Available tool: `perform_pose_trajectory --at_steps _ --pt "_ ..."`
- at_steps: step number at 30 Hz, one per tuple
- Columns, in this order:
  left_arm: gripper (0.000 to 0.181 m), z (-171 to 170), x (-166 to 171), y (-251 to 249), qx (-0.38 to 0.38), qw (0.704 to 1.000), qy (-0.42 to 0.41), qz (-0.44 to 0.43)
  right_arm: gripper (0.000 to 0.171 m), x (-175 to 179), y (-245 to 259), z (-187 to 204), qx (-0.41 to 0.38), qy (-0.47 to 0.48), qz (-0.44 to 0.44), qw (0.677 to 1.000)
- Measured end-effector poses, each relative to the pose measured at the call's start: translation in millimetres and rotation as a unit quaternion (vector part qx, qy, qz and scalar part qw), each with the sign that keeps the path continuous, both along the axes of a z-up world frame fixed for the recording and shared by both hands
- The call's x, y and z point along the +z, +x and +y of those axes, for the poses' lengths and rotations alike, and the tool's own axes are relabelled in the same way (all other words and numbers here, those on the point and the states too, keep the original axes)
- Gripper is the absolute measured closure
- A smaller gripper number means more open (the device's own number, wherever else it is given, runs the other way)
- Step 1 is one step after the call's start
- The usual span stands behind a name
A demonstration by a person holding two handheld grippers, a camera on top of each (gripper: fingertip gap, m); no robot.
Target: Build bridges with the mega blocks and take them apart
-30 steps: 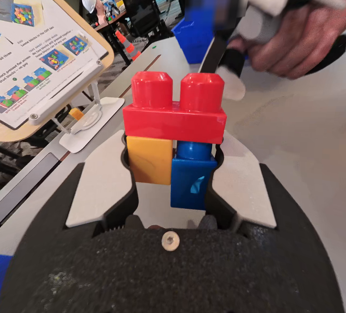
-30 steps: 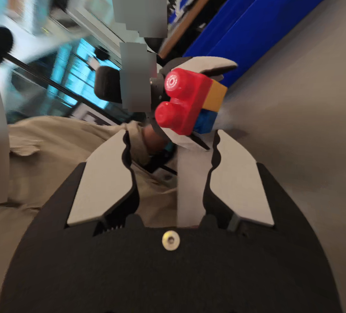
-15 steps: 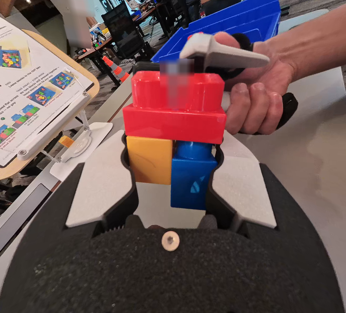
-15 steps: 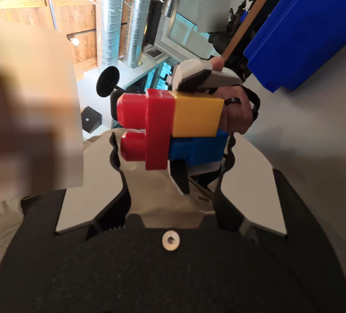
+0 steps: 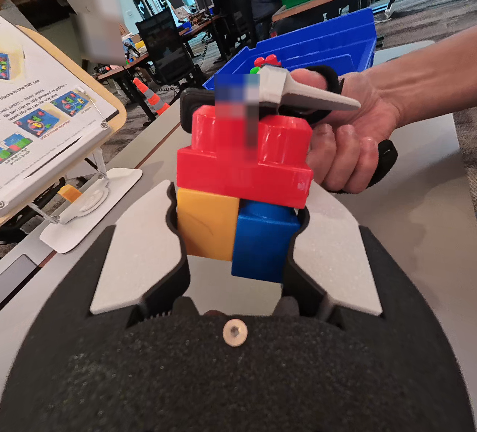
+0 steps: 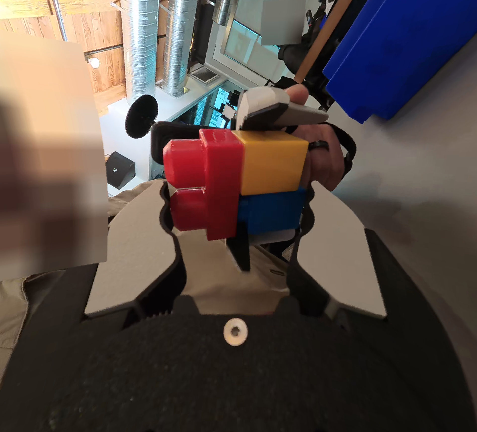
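A small bridge hangs in the air: a red two-stud block [image 5: 242,177] sits across a yellow block [image 5: 206,223] and a blue block [image 5: 263,241]. The blue block's stud shows in a gap under the red one. My left gripper [image 5: 238,215] is shut on the yellow and blue blocks from both sides. My right gripper [image 6: 236,202] is open and straddles the bridge [image 6: 232,182] lengthwise, one finger by the red studs and one by the block bottoms, both very close. In the left wrist view, a finger [image 5: 309,100] of the right gripper lies over the studs.
A blue bin [image 5: 322,40] with red and green blocks stands behind on the grey table [image 5: 418,239]; it also shows in the right wrist view [image 6: 413,45]. An instruction board on a white stand [image 5: 51,115] stands at the left. The person's hand [image 5: 348,156] is at the right. My left and right fingertips are right by each other.
My right gripper has swung in from above and turned to straddle the bridge, and its fingers have drawn closer to it. My left gripper keeps its hold and has tilted back slightly.
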State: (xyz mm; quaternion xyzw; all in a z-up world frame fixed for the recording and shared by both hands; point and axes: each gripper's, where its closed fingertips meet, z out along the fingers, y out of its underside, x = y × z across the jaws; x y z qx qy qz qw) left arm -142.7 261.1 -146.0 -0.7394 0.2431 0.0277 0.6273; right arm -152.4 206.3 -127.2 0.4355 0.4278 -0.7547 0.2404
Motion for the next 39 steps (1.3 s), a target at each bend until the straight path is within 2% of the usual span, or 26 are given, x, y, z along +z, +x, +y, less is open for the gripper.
perform_pose_trajectory --at_steps 6,10,14,25,29,39 --pt "0.089 1 -4 -2 0.003 1.000 0.003 -0.005 0.076 -4 -2 3 -0.006 0.006 -0.006 1.000" --pt "0.089 -1 0 -1 -0.003 1.000 0.017 -0.006 0.079 -2 -1 4 -0.002 -0.022 -0.008 1.000" --pt "0.090 -1 -6 -5 0.009 0.999 0.019 0.041 0.080 -6 -3 5 -0.001 -0.023 -0.021 1.000" --pt "0.089 -9 -23 -16 0.019 0.995 -0.001 0.097 0.080 -16 -8 -2 -0.005 0.013 -0.042 0.999" --pt "0.090 -12 -30 -18 0.017 0.995 -0.020 0.095 0.080 -21 -8 -6 -0.009 0.059 -0.036 0.998" --pt "0.092 -13 -21 -13 0.001 0.998 -0.007 0.055 0.079 -13 -6 -4 0.009 0.007 -0.036 0.999"
